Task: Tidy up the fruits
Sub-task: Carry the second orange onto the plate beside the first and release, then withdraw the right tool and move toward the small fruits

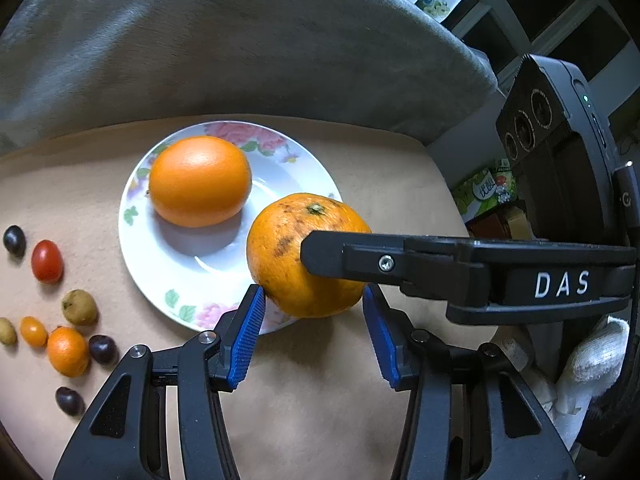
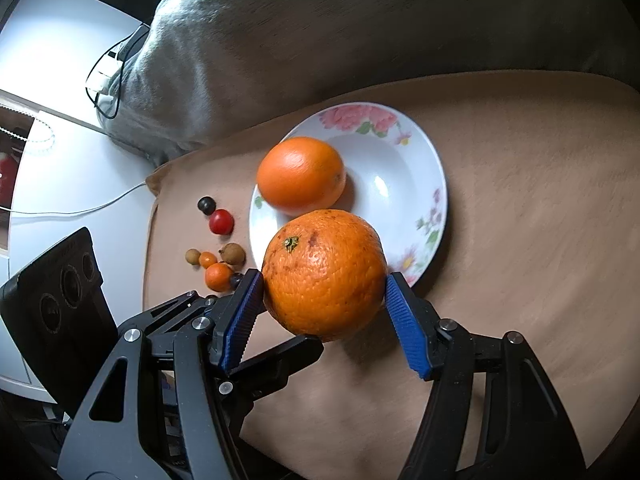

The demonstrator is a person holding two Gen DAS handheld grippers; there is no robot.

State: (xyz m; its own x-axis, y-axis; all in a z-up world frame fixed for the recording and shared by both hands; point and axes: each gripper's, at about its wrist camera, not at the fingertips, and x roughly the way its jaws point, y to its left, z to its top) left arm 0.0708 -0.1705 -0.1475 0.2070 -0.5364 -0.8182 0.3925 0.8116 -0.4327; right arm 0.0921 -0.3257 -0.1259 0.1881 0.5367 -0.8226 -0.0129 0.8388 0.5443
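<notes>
A spotted orange (image 1: 280,256) (image 2: 324,276) is held above the near rim of a white floral plate (image 1: 192,268) (image 2: 404,184). My right gripper (image 2: 324,292) is shut on it, blue pads on both sides; its black finger (image 1: 360,256) crosses the orange in the left wrist view. My left gripper (image 1: 314,320) is open just below the orange, its left pad close to the fruit, not gripping. A smooth orange (image 1: 200,180) (image 2: 302,176) lies on the plate.
Several small fruits lie on the tan cloth left of the plate: a red tomato (image 1: 47,261) (image 2: 221,222), dark grapes (image 1: 14,240), a small orange (image 1: 68,351) (image 2: 218,277), brown longans (image 1: 79,307). A grey cushion (image 1: 240,40) is behind.
</notes>
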